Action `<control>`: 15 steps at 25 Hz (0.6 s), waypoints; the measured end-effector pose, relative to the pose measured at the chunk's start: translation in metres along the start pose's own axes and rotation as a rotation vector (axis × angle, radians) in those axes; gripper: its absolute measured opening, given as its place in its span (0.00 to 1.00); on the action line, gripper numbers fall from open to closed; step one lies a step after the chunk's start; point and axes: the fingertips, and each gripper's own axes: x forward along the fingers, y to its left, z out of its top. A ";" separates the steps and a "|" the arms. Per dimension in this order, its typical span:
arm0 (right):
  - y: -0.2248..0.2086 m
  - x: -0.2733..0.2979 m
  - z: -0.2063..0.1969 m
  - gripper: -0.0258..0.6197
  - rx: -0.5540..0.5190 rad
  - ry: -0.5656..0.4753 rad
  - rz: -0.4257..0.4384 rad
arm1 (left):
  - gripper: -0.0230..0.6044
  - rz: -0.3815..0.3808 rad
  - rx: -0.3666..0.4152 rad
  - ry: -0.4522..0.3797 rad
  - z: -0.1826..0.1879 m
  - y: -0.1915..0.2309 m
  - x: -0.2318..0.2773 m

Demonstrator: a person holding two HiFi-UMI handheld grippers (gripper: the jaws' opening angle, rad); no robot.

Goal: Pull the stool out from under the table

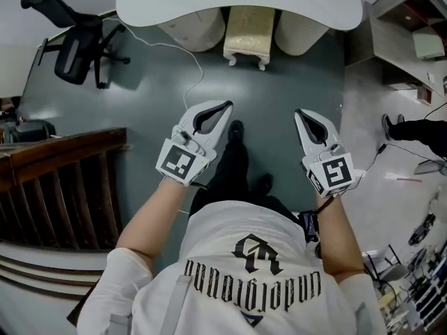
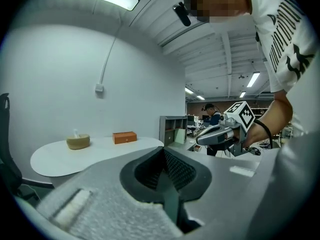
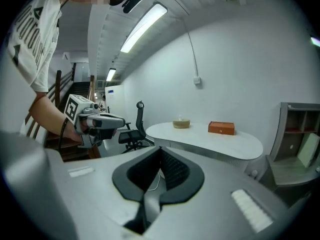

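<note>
Task not begun. The stool [image 1: 246,37] stands tucked under the worktop [image 1: 174,5]. The left hand-held gripper [image 1: 225,108] and right hand-held gripper [image 1: 300,116], both closed and empty, are well short of that worktop.

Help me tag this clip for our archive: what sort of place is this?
Probably an office or lab workspace: a black swivel office chair, a white rounded table with a cream stool tucked under it, and open shelving at the side, under ceiling strip lights.
</note>
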 end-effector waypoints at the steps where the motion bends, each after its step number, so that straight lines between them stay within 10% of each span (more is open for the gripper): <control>1: -0.003 0.008 -0.004 0.04 0.009 0.008 0.002 | 0.05 0.003 -0.001 0.018 -0.006 0.007 0.005; 15: -0.036 0.116 -0.063 0.06 0.012 0.065 0.025 | 0.13 0.018 0.031 0.111 -0.094 0.091 0.060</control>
